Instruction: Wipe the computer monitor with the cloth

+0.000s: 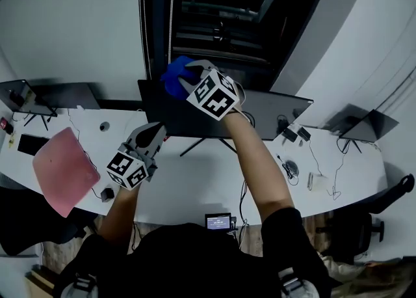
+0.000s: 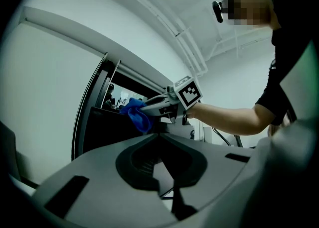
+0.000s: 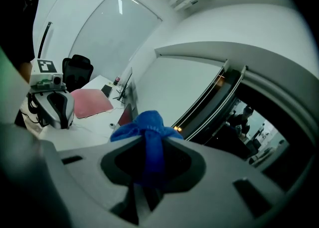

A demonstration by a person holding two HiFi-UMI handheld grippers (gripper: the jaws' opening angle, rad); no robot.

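A wide dark computer monitor [image 1: 266, 109] stands on the white desk [image 1: 195, 179]. My right gripper [image 1: 190, 74] is shut on a bunched blue cloth [image 1: 173, 77] and holds it at the monitor's top left corner. In the right gripper view the cloth [image 3: 145, 126] bulges out between the closed jaws of the right gripper [image 3: 149, 142]. My left gripper [image 1: 158, 130] hovers low in front of the screen's left end; its jaws meet with nothing in them. From the left gripper view I see the cloth [image 2: 137, 113] against the dark monitor [image 2: 99, 132].
A pink mat [image 1: 64, 168] lies on the desk's left, with a laptop [image 1: 65, 95] behind it. Cables and small devices [image 1: 291, 135] sit right of the monitor, then another laptop [image 1: 364, 124]. A dark glass partition [image 1: 221, 23] rises behind. An office chair [image 1: 364, 228] stands at lower right.
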